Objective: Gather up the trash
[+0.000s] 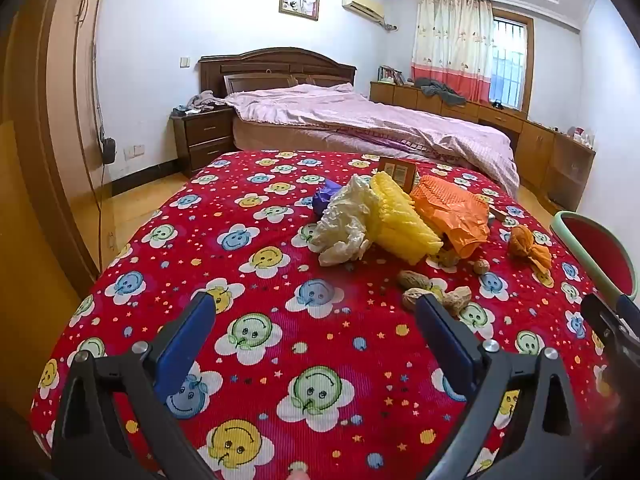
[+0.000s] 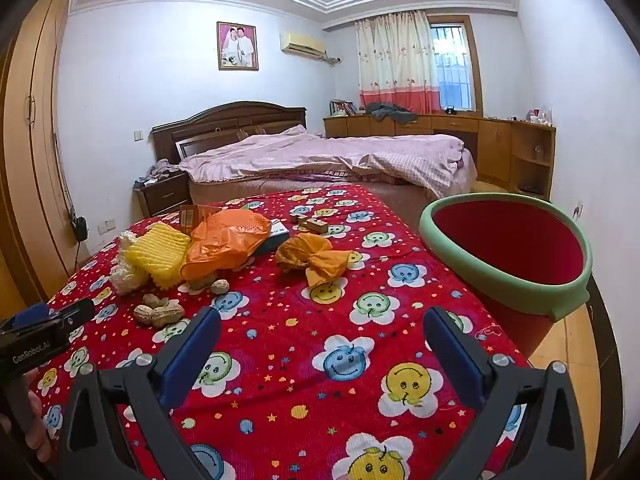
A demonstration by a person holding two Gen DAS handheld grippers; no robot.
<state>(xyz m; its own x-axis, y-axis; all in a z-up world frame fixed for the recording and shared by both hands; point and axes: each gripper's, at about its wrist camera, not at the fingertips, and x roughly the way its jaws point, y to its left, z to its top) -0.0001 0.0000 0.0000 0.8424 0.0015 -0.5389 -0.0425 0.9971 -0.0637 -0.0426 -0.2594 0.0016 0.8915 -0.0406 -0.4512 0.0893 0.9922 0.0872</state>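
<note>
Both tools empty with jaws wide: left tool [image 1: 316,320] low centre of its view above the red smiley-print cloth [image 1: 260,280] on the counter, right tool [image 2: 322,336] likewise. Trash sits mid-frame in the left view: white crumpled plastic [image 1: 344,224], yellow foam net [image 1: 400,220], orange bag [image 1: 456,216], a knotted orange wad [image 1: 528,248] apart to the right, peanut shells [image 1: 432,292] just ahead of the left tool's right finger. Red bin with green rim [image 2: 504,248] stands at the cloth's right edge in the right view; pink-covered bed [image 2: 320,152] behind.
</note>
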